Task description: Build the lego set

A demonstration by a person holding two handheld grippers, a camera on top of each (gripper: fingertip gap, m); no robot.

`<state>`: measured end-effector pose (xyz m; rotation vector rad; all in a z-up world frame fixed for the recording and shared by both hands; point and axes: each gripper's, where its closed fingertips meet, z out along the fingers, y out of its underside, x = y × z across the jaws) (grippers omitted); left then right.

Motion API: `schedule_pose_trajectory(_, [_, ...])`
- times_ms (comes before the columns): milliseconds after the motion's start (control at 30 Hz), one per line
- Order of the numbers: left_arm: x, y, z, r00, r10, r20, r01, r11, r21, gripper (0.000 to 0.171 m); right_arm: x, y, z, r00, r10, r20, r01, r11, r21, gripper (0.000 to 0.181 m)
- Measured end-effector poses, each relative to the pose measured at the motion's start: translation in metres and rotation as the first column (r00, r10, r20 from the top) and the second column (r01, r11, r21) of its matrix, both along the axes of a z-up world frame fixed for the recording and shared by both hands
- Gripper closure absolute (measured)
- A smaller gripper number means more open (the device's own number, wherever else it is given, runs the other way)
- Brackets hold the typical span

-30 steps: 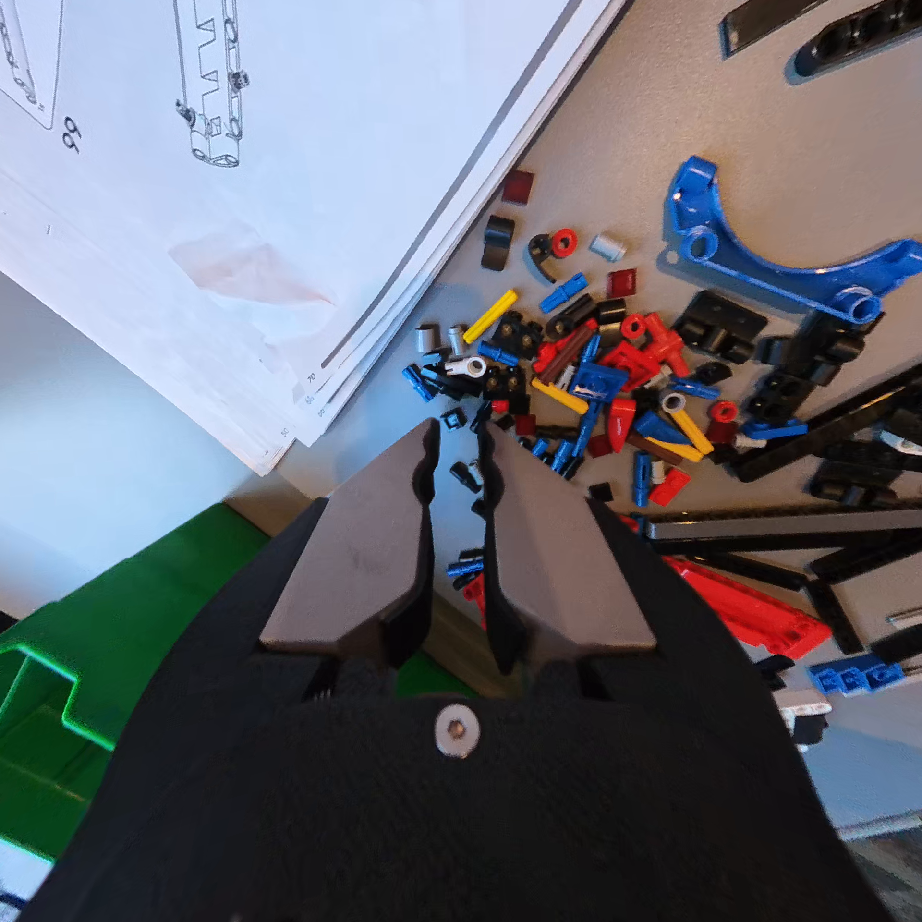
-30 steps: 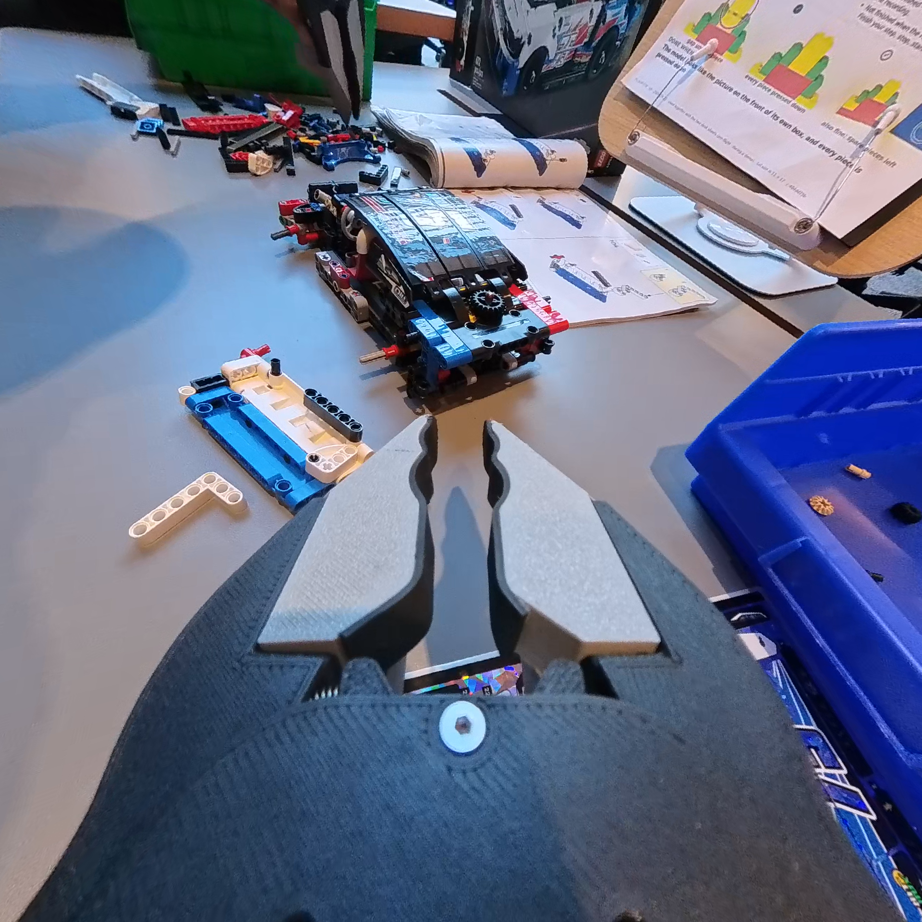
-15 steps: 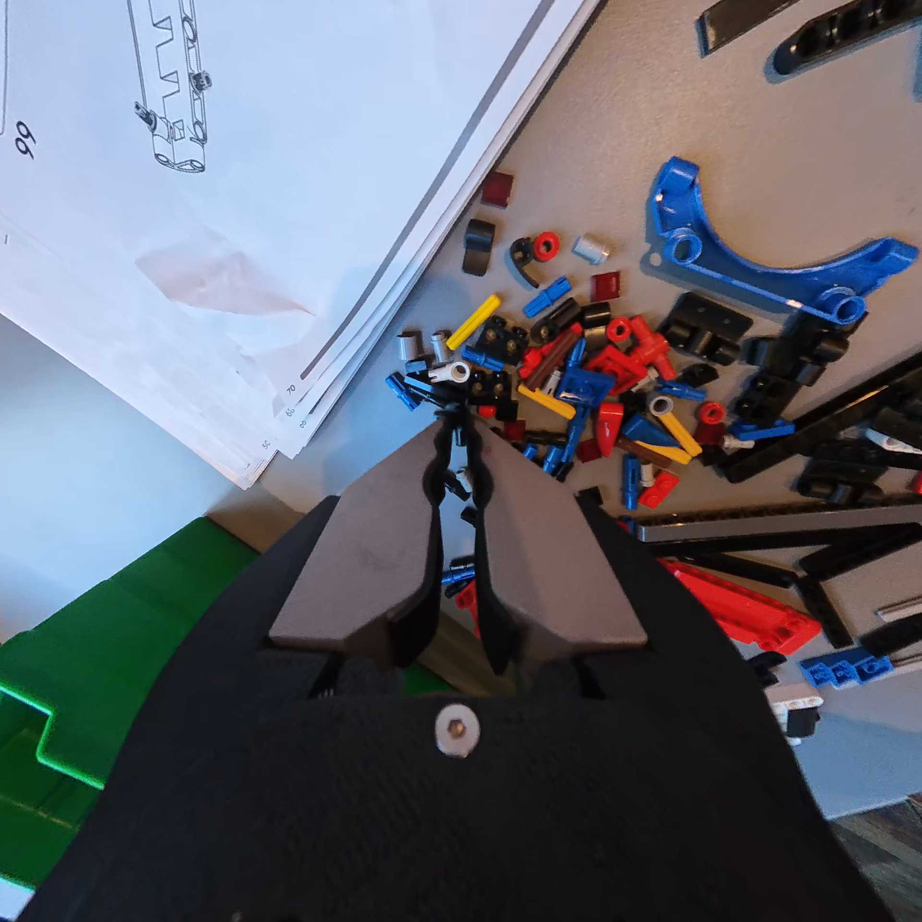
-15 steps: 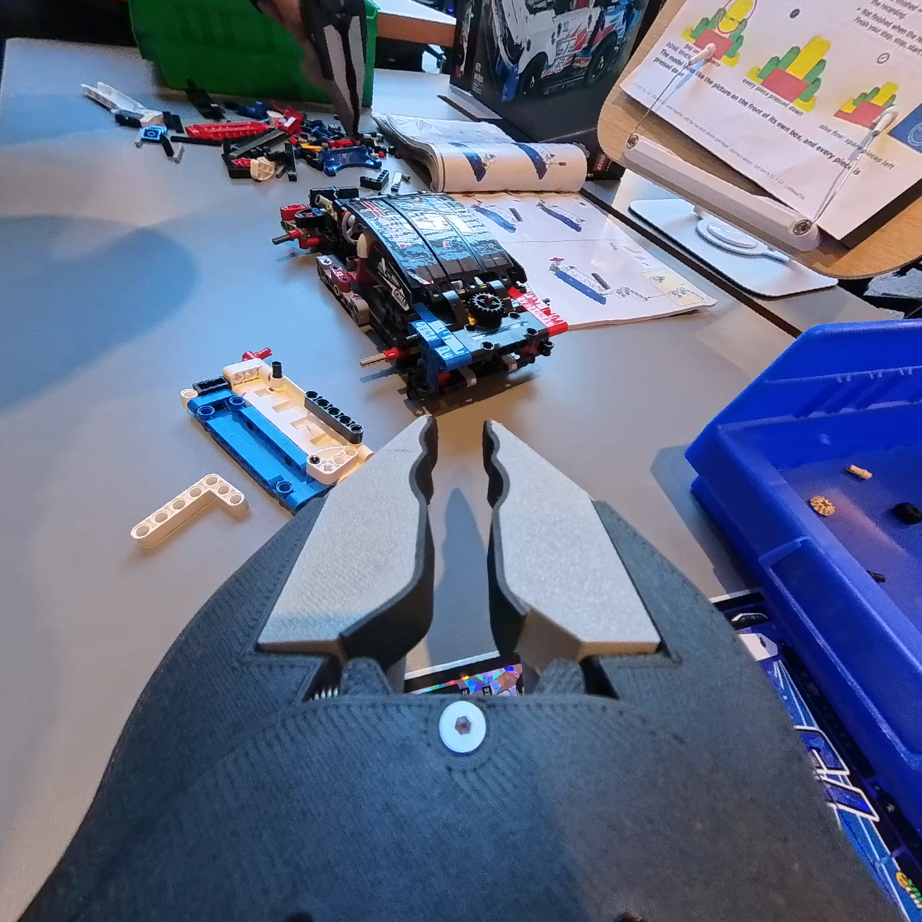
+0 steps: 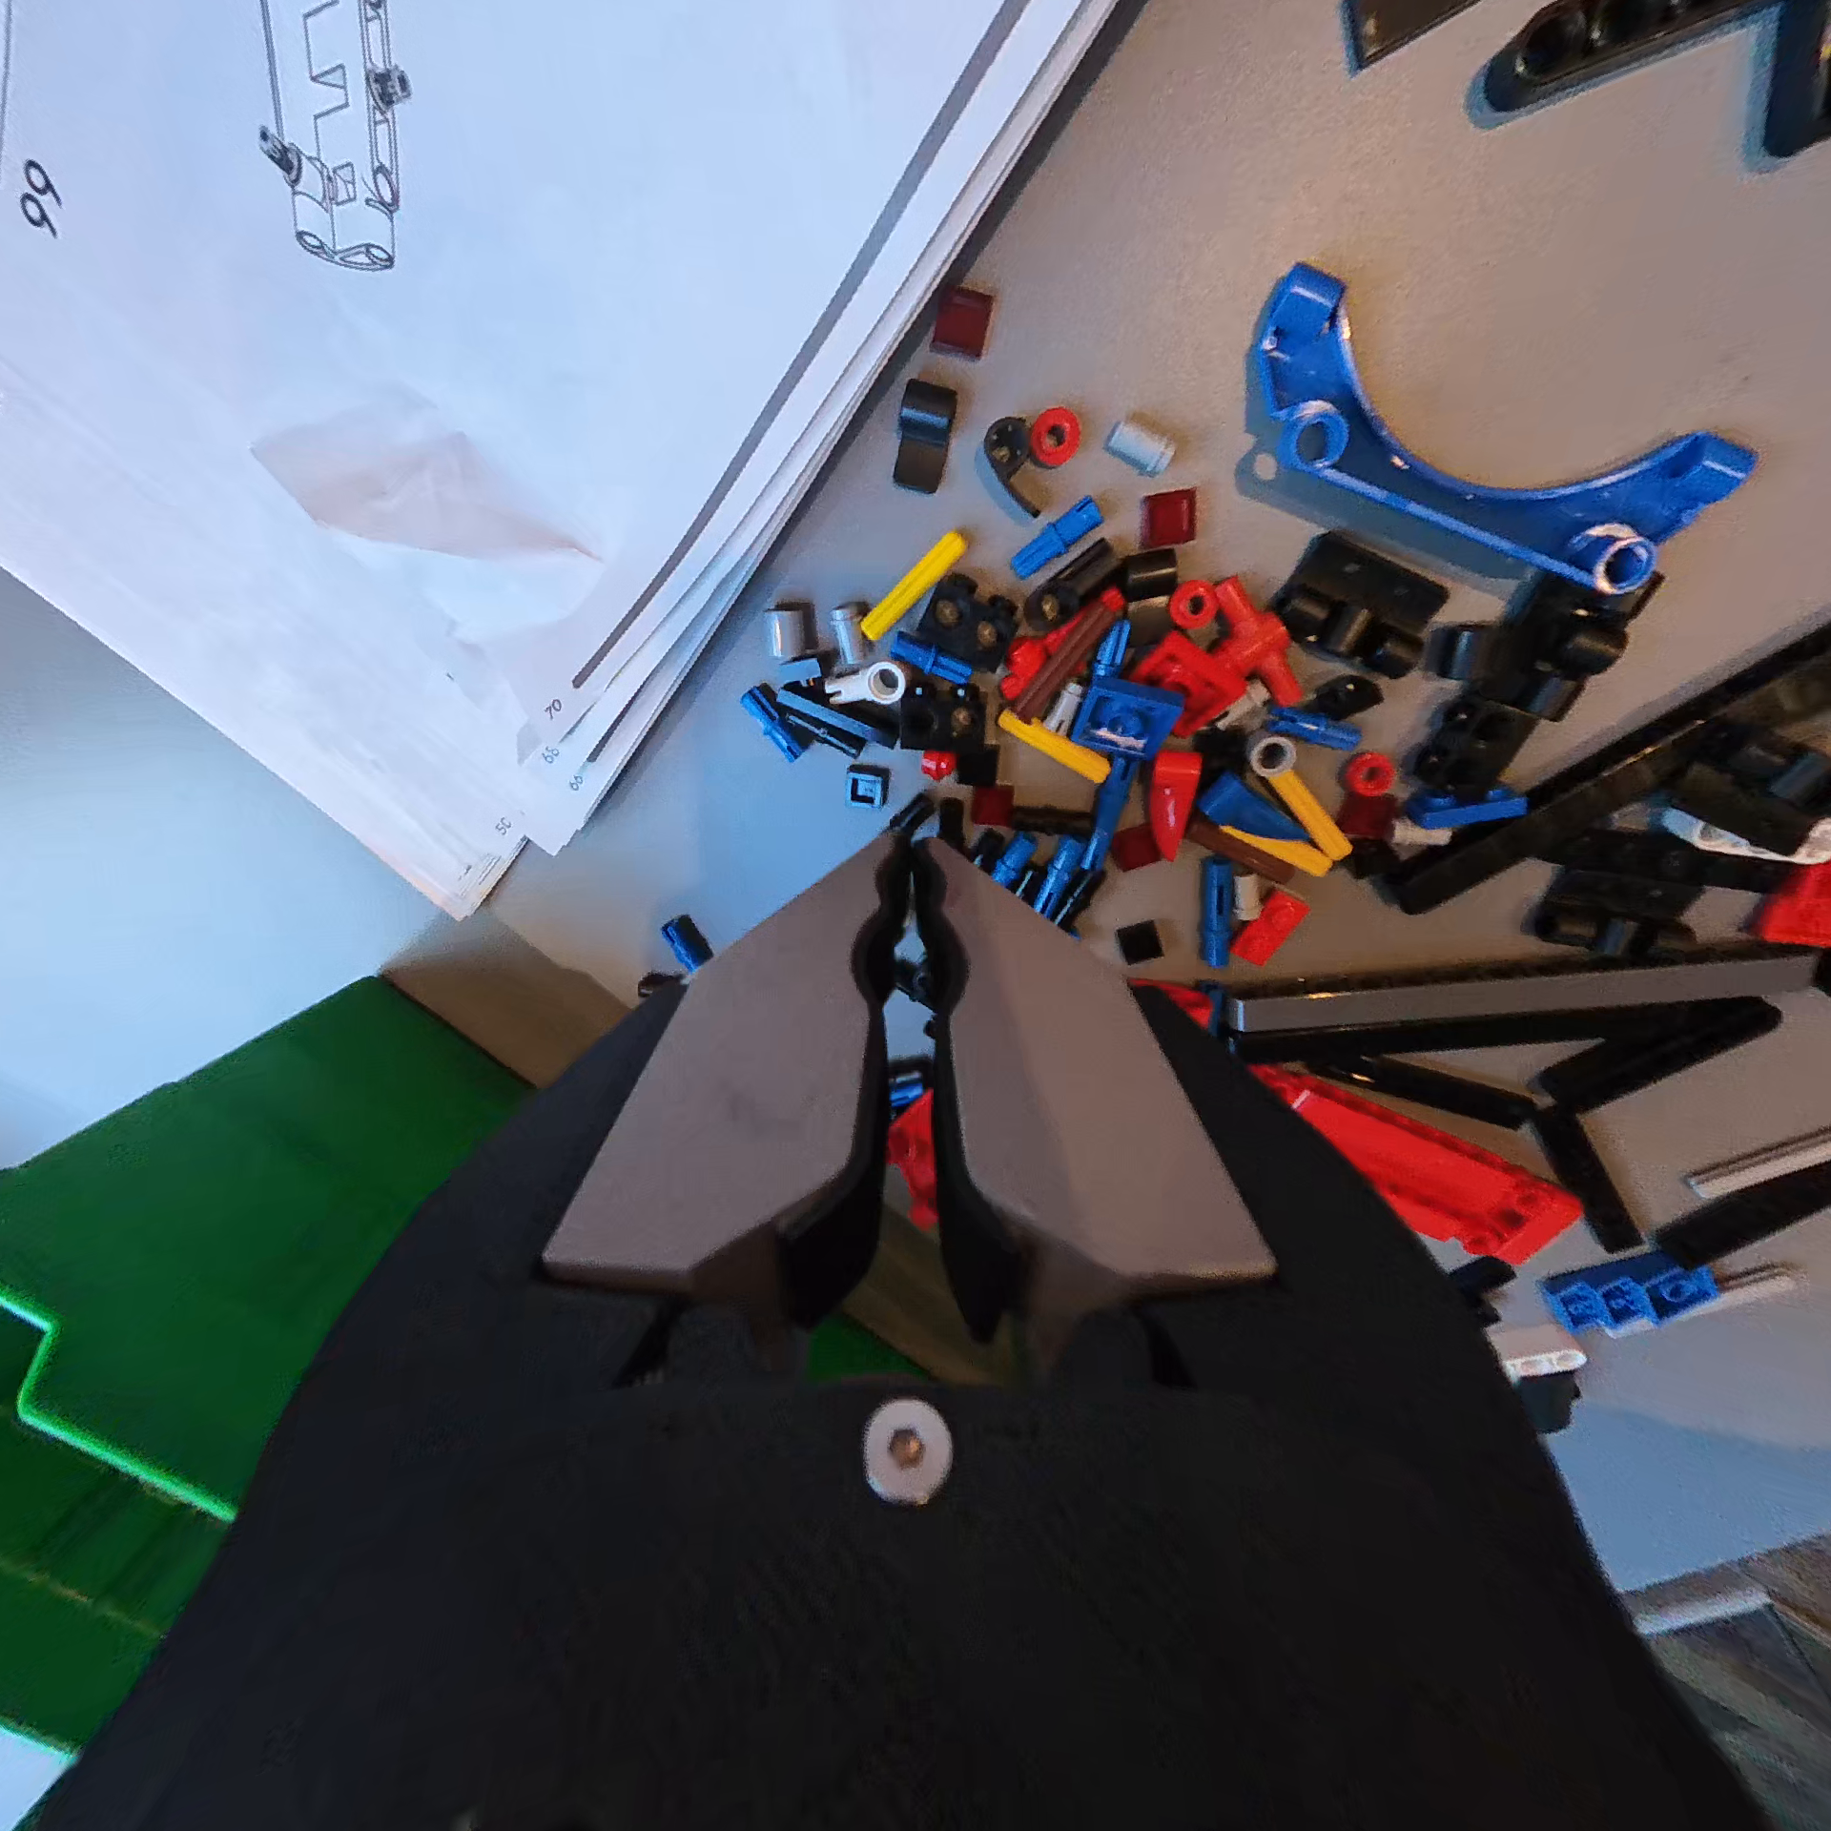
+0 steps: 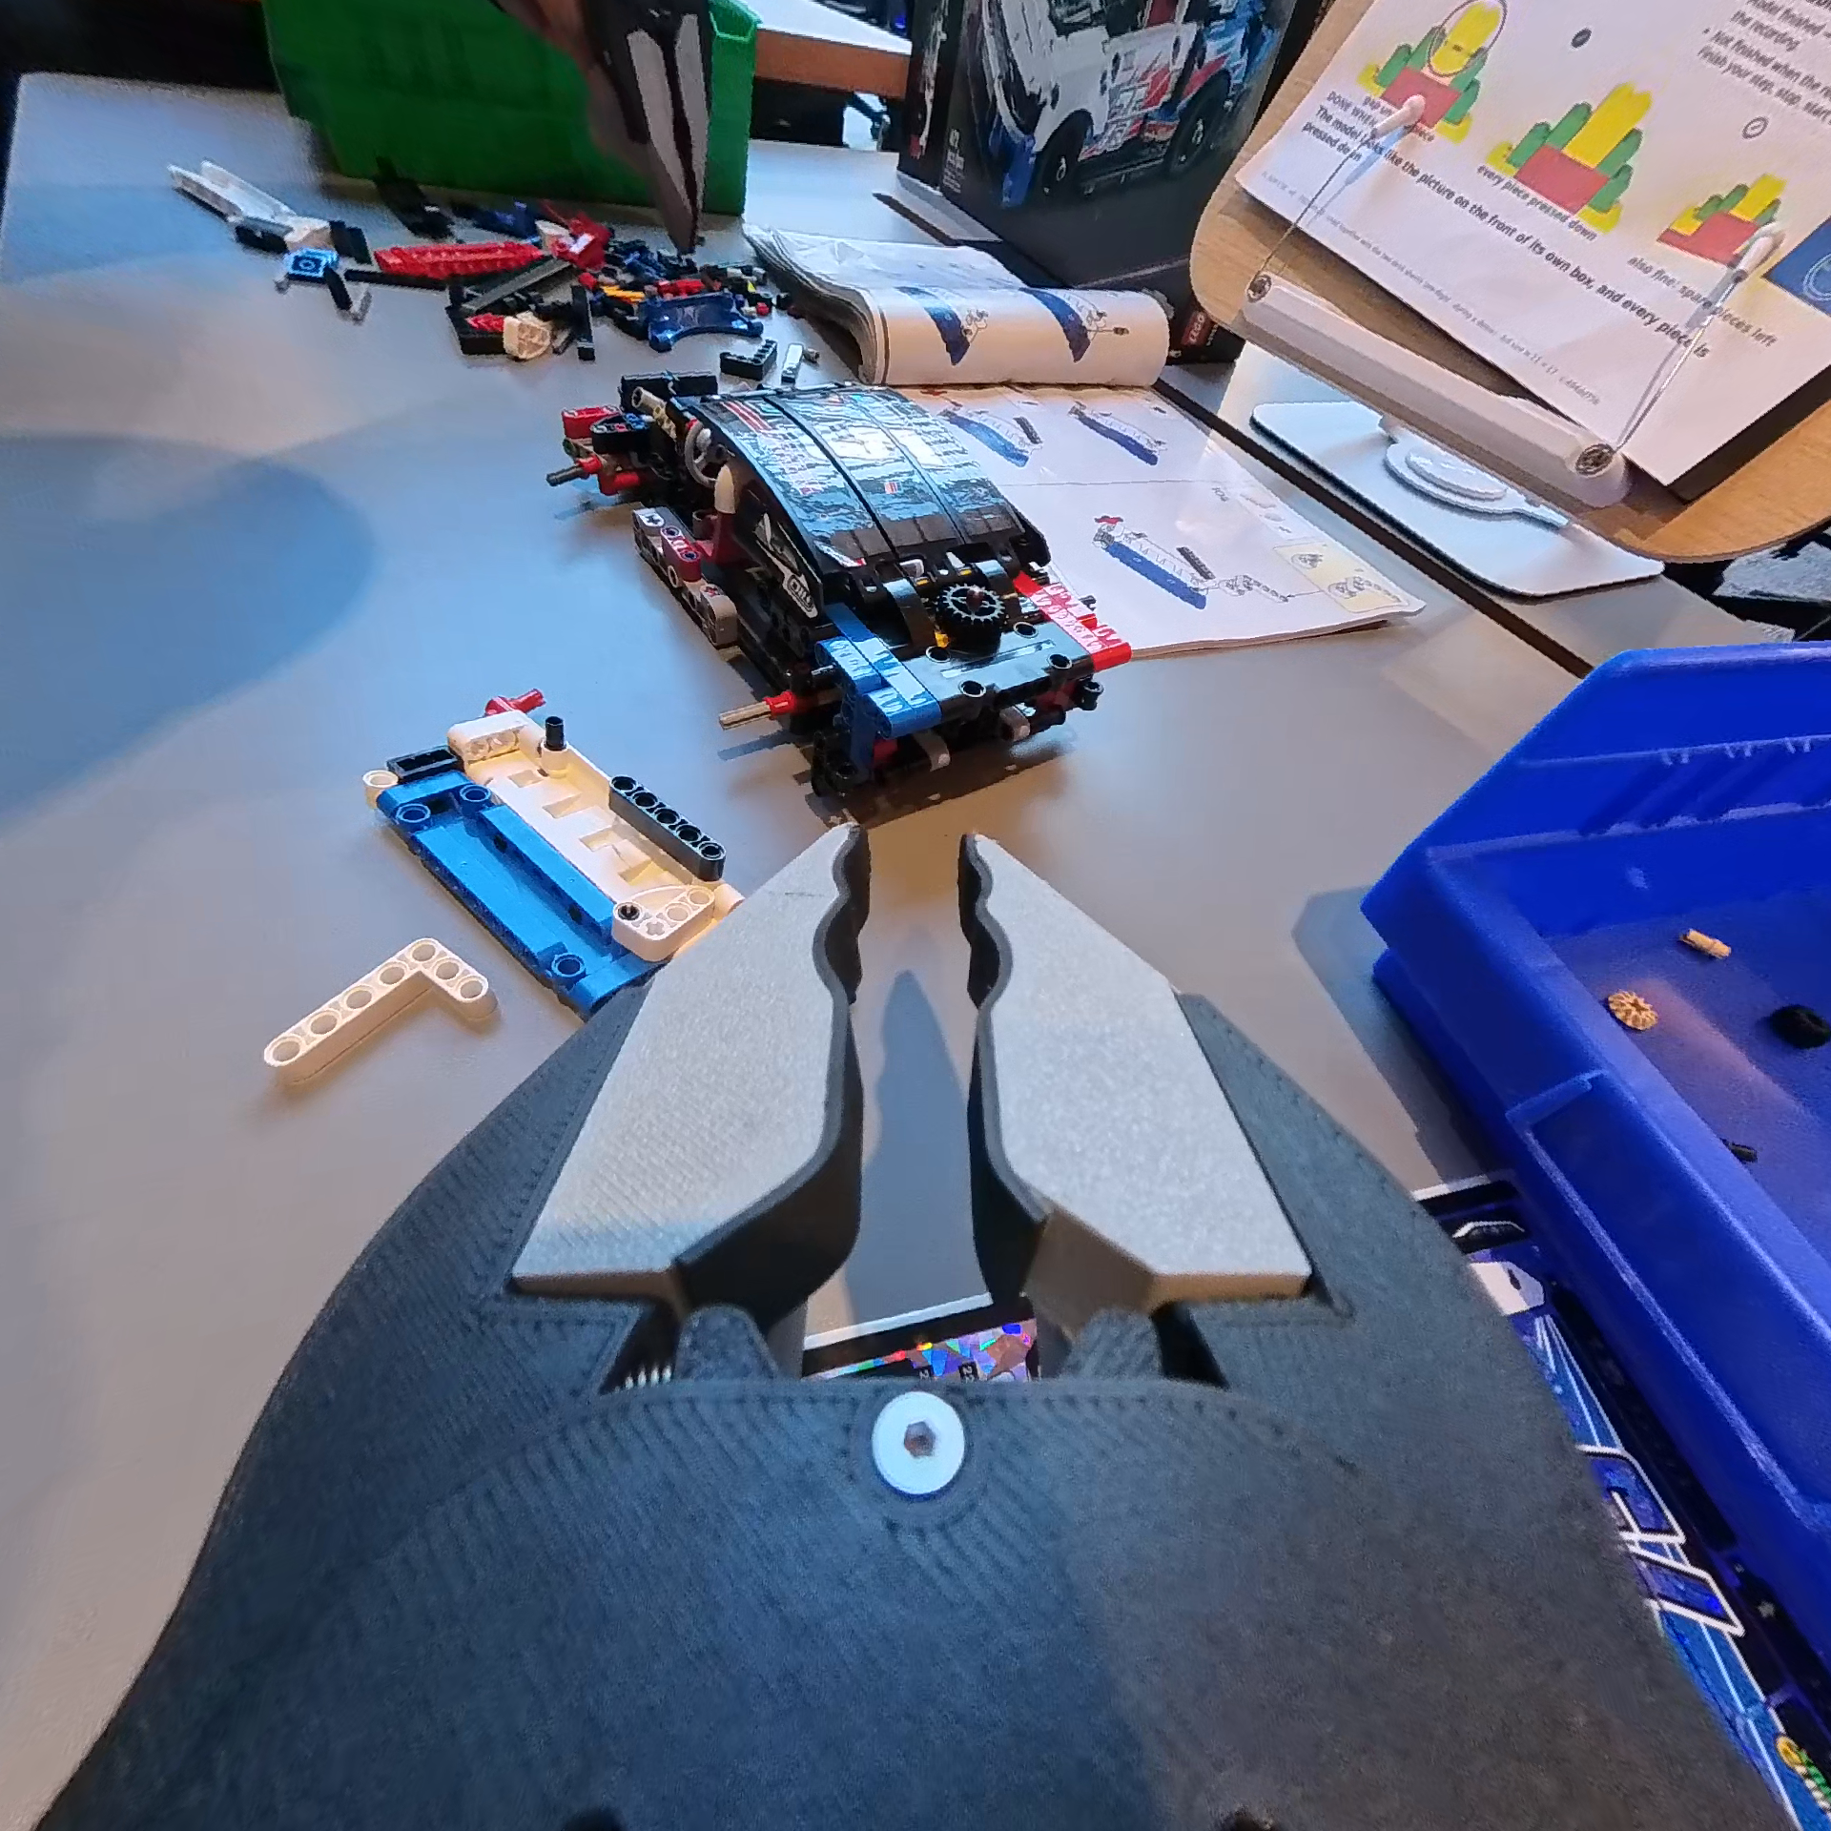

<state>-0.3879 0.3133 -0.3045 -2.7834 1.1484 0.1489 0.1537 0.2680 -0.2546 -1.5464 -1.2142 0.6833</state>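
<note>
The left gripper [image 5: 910, 842] sat clenched at the lower edge of the loose lego pieces [image 5: 1110, 694] in mid-frame; whether it pinched a small black piece could not be told. The right gripper [image 6: 914, 842] hung released above the grey worktop [image 6: 248, 644], with the part-built lego car [image 6: 862, 555] just beyond, centre frame.

L hand-held gripper [image 5: 910, 850]: blk body | grey fingers | silver screw; R [image 6: 914, 860]: same
</note>
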Motion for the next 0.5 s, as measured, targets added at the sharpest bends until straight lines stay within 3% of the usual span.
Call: schedule_pose_trajectory(500, [-0.0059, 0.0048, -0.0019, 0.999, -0.031, -0.03, 0.031, 0.999, -0.019, 0.162, -0.0002, 0.0005, -0.0007, 1.0, -0.002, 0.003, 0.002, 1.0, -0.003, 0.166])
